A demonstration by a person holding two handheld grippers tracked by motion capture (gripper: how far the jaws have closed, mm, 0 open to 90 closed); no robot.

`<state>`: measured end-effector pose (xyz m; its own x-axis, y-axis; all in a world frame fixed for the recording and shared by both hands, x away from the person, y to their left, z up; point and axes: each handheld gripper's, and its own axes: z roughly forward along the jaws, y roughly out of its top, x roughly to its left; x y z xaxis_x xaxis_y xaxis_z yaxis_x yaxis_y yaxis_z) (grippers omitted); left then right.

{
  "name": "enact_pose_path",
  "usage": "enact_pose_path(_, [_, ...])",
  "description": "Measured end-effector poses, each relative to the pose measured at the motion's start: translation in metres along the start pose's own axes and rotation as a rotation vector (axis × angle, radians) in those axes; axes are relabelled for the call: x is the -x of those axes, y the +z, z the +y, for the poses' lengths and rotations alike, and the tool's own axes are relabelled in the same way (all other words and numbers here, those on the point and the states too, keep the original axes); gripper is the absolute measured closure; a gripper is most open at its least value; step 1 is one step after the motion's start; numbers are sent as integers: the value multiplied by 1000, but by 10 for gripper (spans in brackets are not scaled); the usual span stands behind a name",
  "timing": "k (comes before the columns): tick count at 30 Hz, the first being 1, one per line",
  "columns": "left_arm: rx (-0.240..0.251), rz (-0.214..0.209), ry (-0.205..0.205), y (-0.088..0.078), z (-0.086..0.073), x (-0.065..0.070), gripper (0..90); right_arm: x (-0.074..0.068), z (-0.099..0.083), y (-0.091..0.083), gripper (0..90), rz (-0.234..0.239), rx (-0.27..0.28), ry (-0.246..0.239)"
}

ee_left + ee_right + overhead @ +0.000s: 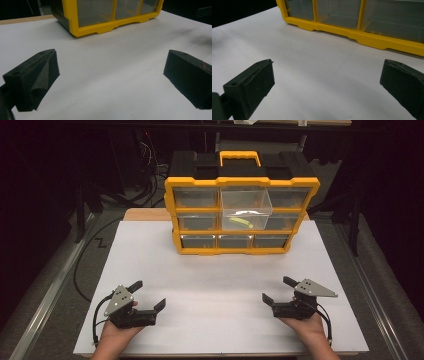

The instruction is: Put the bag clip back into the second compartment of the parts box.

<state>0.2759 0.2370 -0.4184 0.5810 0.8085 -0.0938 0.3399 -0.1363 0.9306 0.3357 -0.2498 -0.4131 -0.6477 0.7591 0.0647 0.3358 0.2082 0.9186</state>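
No legible text, label, brand or number was found, yellow-and-black drawer organizer (242, 205) carried no readable marking, clear drawers unlabelled, white table sheet (220, 285) blank, gripper plates bore no readable print

White-topped table (150, 270) on a wooden board, grey floor (50, 270) around it, cables (145, 180) behind, dark surroundings.
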Motion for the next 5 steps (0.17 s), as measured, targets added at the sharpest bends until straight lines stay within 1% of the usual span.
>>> enact_pose_path(5, [4, -8, 0, 0, 0, -1, 14, 0, -1, 1, 0, -13, -14, 0])
